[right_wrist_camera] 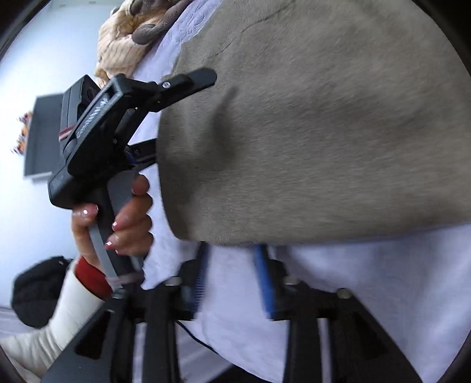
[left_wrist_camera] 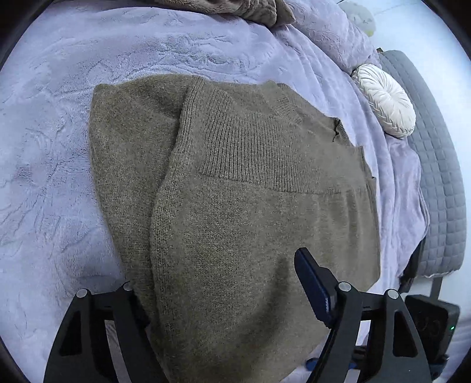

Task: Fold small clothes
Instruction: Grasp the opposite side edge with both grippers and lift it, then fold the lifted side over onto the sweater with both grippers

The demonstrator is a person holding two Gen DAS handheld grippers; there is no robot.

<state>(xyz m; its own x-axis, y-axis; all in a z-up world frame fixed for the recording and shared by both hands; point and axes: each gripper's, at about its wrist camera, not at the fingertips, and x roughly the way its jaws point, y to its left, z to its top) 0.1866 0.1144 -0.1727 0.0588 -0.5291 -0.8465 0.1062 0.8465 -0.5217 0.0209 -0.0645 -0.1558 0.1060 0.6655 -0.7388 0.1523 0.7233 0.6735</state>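
A brown knit sweater point(left_wrist_camera: 235, 182) lies partly folded on the lilac blanket point(left_wrist_camera: 59, 117), ribbed hem on top. My left gripper point(left_wrist_camera: 217, 282) is open, its jaws wide around the sweater's near fold; the left finger is hidden under the cloth and the right finger point(left_wrist_camera: 312, 282) rests on top. In the right wrist view the sweater point(right_wrist_camera: 323, 132) fills the upper right. My right gripper point(right_wrist_camera: 232, 274) is open and empty, its fingertips just below the sweater's edge over the blanket point(right_wrist_camera: 353, 280). The left gripper's body point(right_wrist_camera: 117, 123), held by a hand, shows at the left.
A white round cushion point(left_wrist_camera: 385, 100) and a grey quilted headboard point(left_wrist_camera: 435, 176) lie at the right. More clothes point(left_wrist_camera: 235, 8) are piled at the far edge, also in the right wrist view point(right_wrist_camera: 126, 38). A black object point(right_wrist_camera: 38, 288) sits low left.
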